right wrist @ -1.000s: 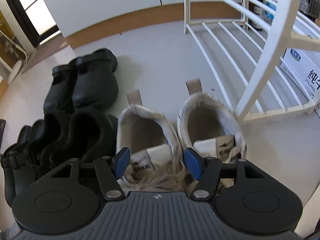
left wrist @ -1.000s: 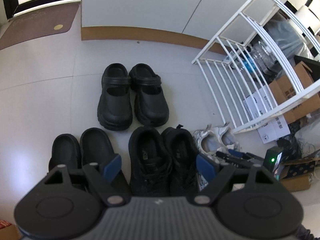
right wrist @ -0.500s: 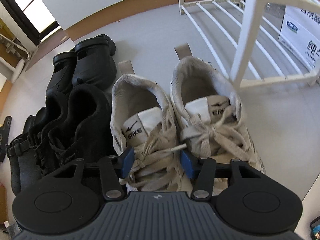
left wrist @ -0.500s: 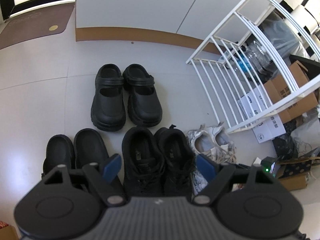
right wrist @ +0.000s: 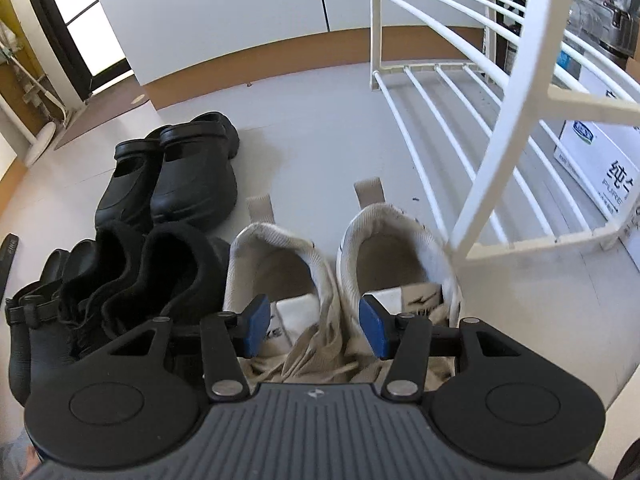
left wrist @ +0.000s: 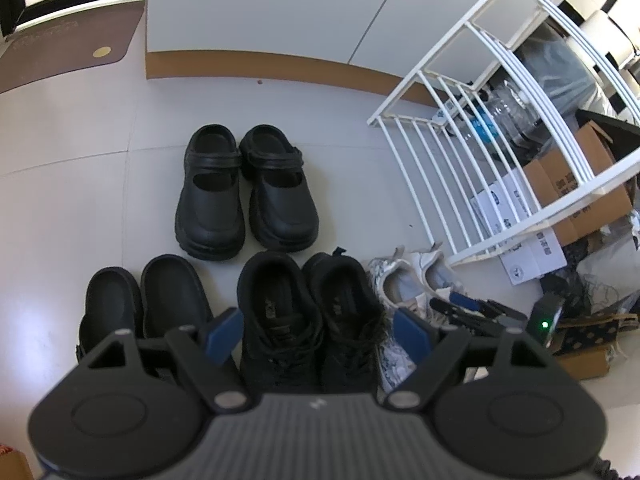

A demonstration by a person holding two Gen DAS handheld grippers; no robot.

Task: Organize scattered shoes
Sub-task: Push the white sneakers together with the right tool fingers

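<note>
A pair of white sneakers (right wrist: 392, 220) stands heels away from me beside the rack's foot. My right gripper (right wrist: 314, 330) hovers low over them, jaws half wide. One blue pad sits in each shoe's mouth, and the two touching inner walls lie between them. I see no squeeze on the walls. My left gripper (left wrist: 316, 334) hangs wide open above a pair of black sneakers (left wrist: 280, 304), pads clear of them. The white sneakers (left wrist: 400, 280) also show at its right.
Black strap clogs (left wrist: 244, 196) stand paired beyond the black sneakers, and black slides (left wrist: 144, 304) lie at the left. A white wire shoe rack (right wrist: 500, 152) leans close at the right. Cardboard boxes (left wrist: 576, 192) and clutter sit behind it. A brown mat (left wrist: 60, 52) lies far left.
My right gripper narrowed, pulled back over the laces, then came forward again so its pads now sit in the white sneakers' mouths. The left gripper has stayed put and open.
</note>
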